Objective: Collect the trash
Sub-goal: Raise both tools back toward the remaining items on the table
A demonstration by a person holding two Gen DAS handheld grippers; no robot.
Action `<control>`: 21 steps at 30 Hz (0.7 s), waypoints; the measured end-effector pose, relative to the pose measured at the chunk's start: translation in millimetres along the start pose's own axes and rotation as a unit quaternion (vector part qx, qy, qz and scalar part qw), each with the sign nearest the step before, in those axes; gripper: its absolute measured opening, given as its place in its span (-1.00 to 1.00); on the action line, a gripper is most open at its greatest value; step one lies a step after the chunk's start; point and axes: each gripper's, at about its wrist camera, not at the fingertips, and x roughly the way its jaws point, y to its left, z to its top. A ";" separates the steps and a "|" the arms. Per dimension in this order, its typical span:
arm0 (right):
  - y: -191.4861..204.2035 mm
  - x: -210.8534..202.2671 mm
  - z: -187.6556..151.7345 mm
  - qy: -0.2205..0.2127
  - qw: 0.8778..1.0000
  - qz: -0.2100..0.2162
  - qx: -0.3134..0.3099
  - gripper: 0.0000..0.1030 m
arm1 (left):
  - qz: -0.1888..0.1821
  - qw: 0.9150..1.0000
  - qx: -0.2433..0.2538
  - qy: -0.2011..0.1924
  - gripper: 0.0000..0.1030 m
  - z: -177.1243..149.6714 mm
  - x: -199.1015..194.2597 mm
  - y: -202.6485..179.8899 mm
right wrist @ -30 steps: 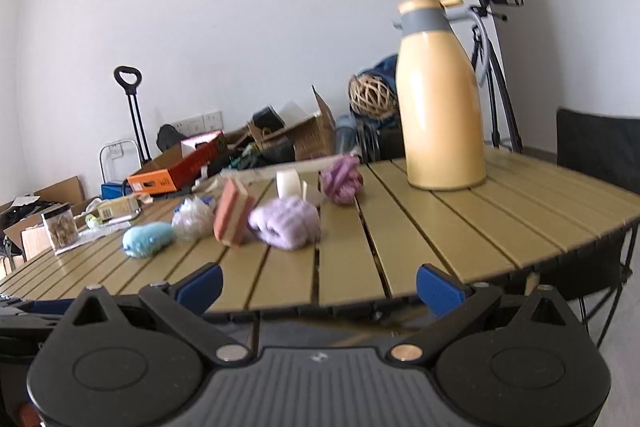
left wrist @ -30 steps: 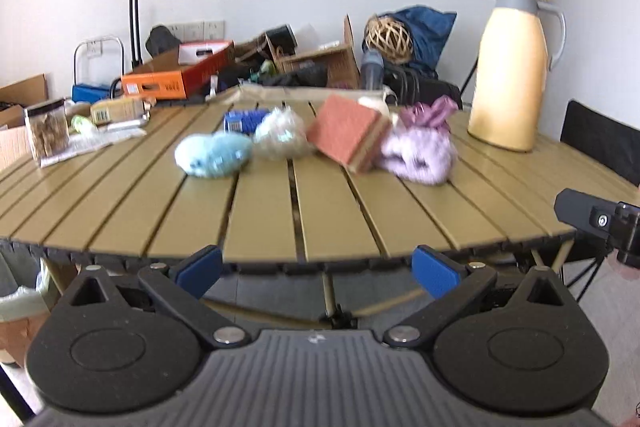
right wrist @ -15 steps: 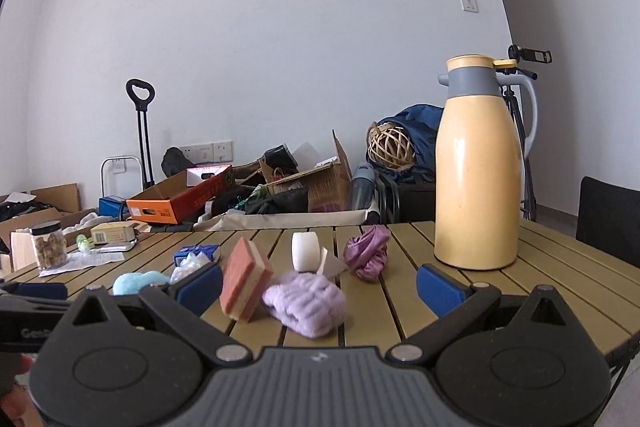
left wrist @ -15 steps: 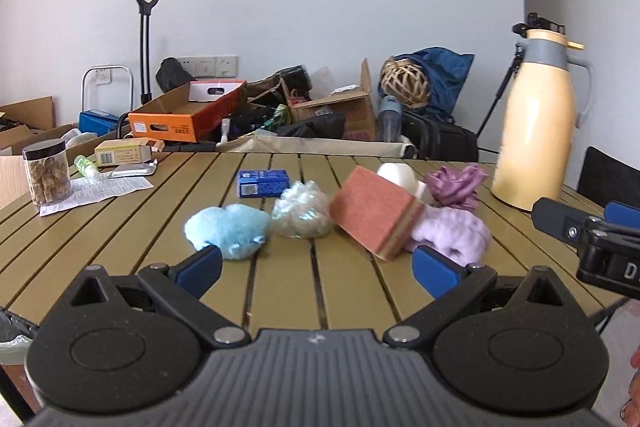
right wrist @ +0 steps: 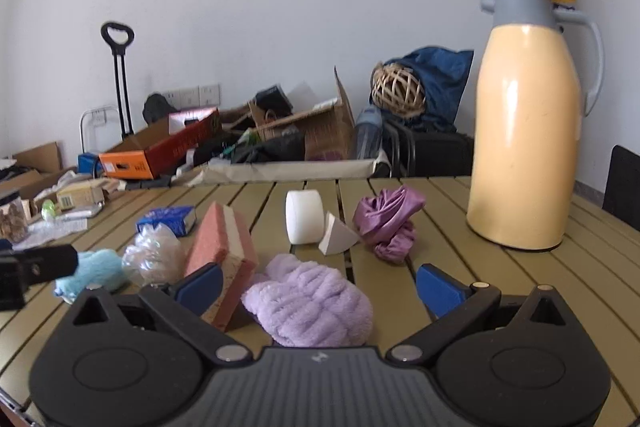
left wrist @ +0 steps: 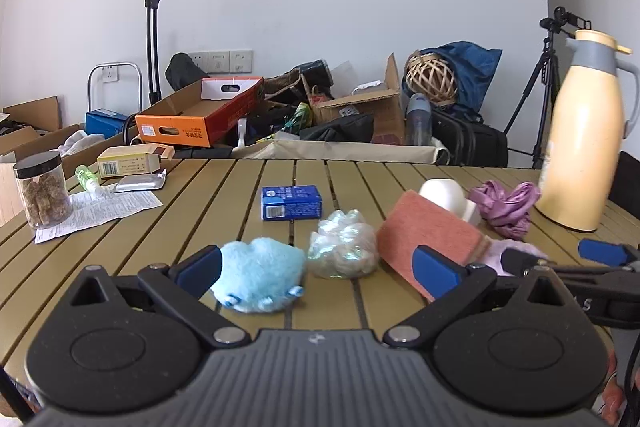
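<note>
Lying in a loose row across the middle of the slatted table (left wrist: pixel 224 195), between the two grippers and a yellow jug (right wrist: pixel 528 131) at the far right: seven small items, all apparently light. Item one, blue fluff ball (left wrist: pixel 260 273): soft, will squash; pinch across its middle. Item two, crinkled clear wrap (left wrist: pixel 344 247), just beside the ball: near weightless, slippery, springy; likely needs a deep bite into the bulk, not an edge. Item three, pink sponge (right wrist: pixel 224 255): propped on edge, leaning against the lilac cloth (right wrist: pixel 312 303); firm enough to grip across its flat faces, though it may topple when touched. The lilac cloth is plush and floppy; take it at the top of the heap. Item five, white roll (right wrist: pixel 304 221) with a white wedge (right wrist: pixel 338 239) touching it: smooth, probably foam, the roll liable to trundle off. Item seven, purple rag (right wrist: pixel 388 223): limp, thin; gather a fold. A blue carton (left wrist: pixel 291 202) sits behind the row: stiff, easily held by its sides. Left gripper (left wrist: pixel 316 267): released, jaws wide, empty, facing the ball and wrap. Right gripper (right wrist: pixel 318 287): likewise spread and empty, low over the lilac cloth. No bin is visible in either view.
</note>
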 end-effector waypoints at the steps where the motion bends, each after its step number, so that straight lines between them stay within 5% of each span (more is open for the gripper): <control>1: 0.8 5.2 -1.2 0.010 1.000 -0.001 -0.002 1.00 | 0.001 1.000 -0.002 0.003 1.00 0.4 3.7 3.4; 14: -10.6 24.3 -6.9 0.053 0.998 0.018 0.012 0.96 | 0.000 0.999 -0.016 0.046 1.00 -1.8 32.4 29.5; 20: -9.8 32.5 -4.9 0.072 0.997 0.023 0.006 0.56 | -0.002 0.998 -0.010 0.057 1.00 -3.9 41.0 29.7; 21: -10.7 33.9 -5.1 0.076 0.997 0.027 0.009 0.36 | -0.002 0.998 -0.009 0.058 1.00 -3.9 41.9 30.1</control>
